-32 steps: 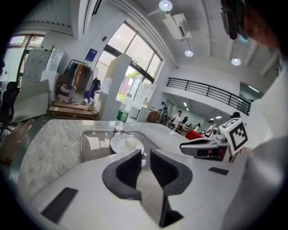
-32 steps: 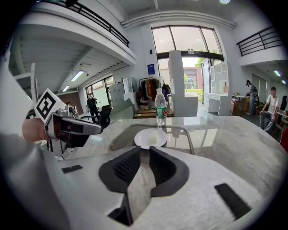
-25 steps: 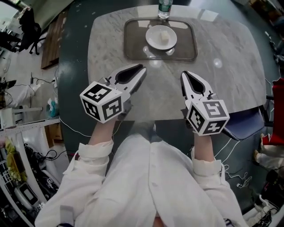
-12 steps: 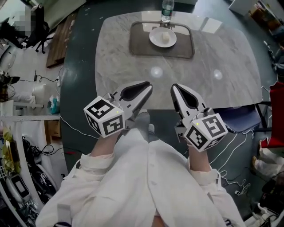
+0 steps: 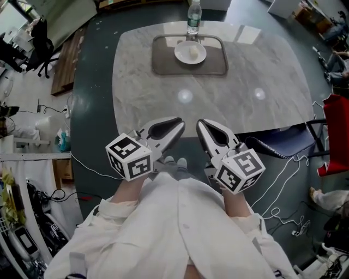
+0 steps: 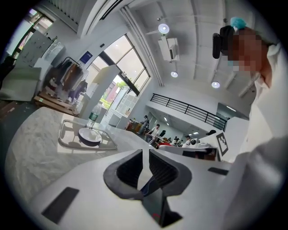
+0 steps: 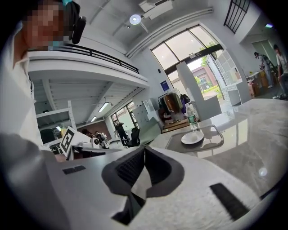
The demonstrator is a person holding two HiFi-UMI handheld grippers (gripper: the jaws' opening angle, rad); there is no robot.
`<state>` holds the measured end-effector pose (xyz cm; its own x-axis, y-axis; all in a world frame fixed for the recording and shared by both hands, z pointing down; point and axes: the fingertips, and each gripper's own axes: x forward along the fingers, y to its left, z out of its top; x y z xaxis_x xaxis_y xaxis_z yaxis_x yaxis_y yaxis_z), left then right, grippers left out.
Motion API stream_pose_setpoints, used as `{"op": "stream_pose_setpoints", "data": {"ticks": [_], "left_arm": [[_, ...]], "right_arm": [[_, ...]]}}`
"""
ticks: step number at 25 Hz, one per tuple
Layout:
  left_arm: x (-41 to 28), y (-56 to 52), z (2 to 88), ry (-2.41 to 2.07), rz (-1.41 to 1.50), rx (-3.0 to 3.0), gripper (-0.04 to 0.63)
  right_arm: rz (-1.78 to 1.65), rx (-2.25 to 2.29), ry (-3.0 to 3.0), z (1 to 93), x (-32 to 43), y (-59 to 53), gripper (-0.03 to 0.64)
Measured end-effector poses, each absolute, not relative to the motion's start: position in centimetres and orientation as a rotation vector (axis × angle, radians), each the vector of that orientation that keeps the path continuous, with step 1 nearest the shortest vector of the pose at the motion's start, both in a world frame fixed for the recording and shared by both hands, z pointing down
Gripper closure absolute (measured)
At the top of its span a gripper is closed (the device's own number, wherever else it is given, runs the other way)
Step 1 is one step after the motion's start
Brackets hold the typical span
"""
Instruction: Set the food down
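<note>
A small pale piece of food [image 5: 193, 52] lies on a white plate [image 5: 190, 53], which sits in a grey tray [image 5: 163, 61] at the far end of the marble table [image 5: 245, 98]. Both grippers hang close to my body, past the table's near edge and far from the tray. My left gripper [image 5: 179, 125] [image 6: 144, 152] shows a narrow gap between its pads; its jaws have just been closing, with nothing between them. The pads of my right gripper [image 5: 199, 123] [image 7: 144, 149] meet, and it holds nothing. Both gripper views also show the plate [image 6: 89, 136] [image 7: 192, 138].
A plastic water bottle [image 5: 193, 13] stands just behind the tray. A blue chair [image 5: 278, 146] is tucked in at the table's right side, with white cables [image 5: 283, 180] on the floor beside it. Shelving and clutter [image 5: 22, 180] fill the left.
Both grippers have drawn back from over the table toward my body and come closer together. The tray and plate now look farther off.
</note>
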<state>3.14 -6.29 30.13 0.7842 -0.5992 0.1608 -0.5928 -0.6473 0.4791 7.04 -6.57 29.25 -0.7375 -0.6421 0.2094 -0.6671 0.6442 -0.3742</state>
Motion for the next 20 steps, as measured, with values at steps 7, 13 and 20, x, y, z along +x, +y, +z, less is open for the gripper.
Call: {"op": "stream_pose_setpoints", "data": {"ticks": [7, 13, 20], "left_arm": [[4.1, -4.9, 30.2, -0.812, -0.007, 2.470, 0.548], [4.6, -4.6, 29.8, -0.774, -0.002, 2.495, 0.552], [5.2, -4.0, 29.9, -0.733, 0.019, 2.505, 0.555]], "right_arm": [[0.675, 1.180, -2.763, 29.2, 7.3, -5.6, 0.612], [0.661, 1.223, -2.739, 29.4, 7.8, -5.0, 0.612], [0.657, 1.222, -2.712, 30.1, 7.9, -4.9, 0.612]]}}
